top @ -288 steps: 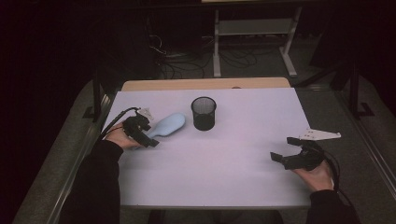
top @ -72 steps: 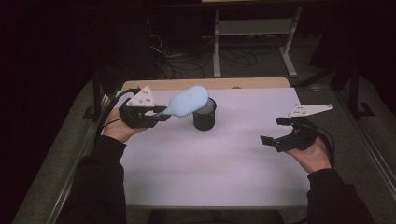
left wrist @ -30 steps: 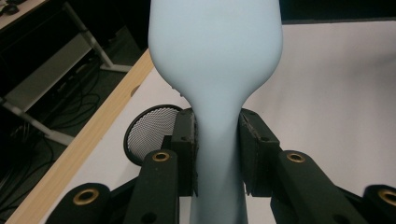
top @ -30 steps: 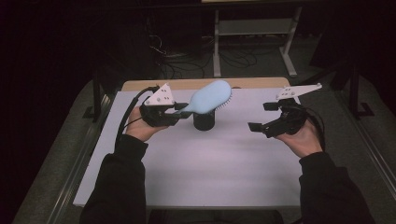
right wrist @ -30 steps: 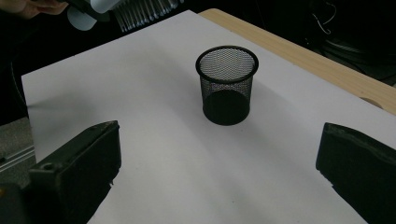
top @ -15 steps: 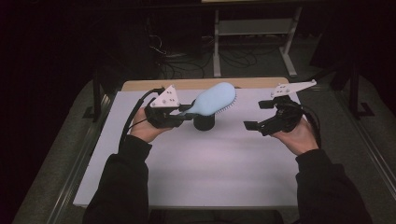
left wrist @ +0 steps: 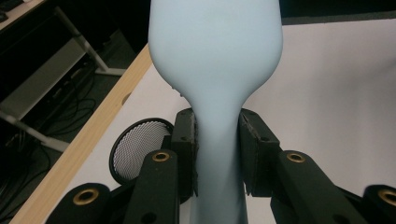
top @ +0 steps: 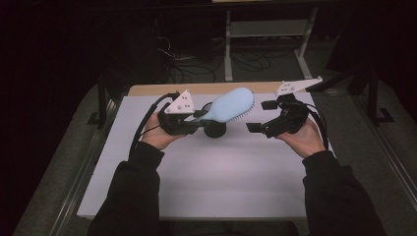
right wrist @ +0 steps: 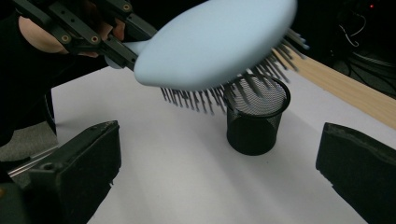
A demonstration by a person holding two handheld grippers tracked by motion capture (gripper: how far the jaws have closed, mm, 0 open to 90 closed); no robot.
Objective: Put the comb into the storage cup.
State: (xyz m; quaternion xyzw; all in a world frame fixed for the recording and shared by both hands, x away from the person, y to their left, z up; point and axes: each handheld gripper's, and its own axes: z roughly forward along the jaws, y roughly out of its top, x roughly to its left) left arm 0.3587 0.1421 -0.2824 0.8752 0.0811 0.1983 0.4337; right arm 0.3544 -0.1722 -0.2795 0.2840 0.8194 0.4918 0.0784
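Observation:
A light blue hairbrush (top: pixel 230 104) hangs in the air, bristles down, tilted up to the right. My left gripper (top: pixel 189 123) is shut on its handle (left wrist: pixel 217 140), one pad on each side. The brush head (right wrist: pixel 219 42) hovers over a black mesh cup (top: pixel 215 129), which stands upright on the white table (top: pixel 206 172). The cup (right wrist: pixel 256 116) looks empty from the right gripper view. My right gripper (top: pixel 260 116) is held open just right of the brush head, jaws wide apart and nothing between them (right wrist: pixel 219 154). The cup (left wrist: pixel 140 144) lies below and left of the handle.
The table's wooden far edge (top: pixel 206 88) runs behind the cup. Beyond it are a metal rack (top: pixel 265 34) and cables on a dark floor. Black frame rails (top: pixel 98 147) flank the table.
The left gripper has carried the brush rightward over the cup. The right gripper has moved left and up toward the brush head, still open.

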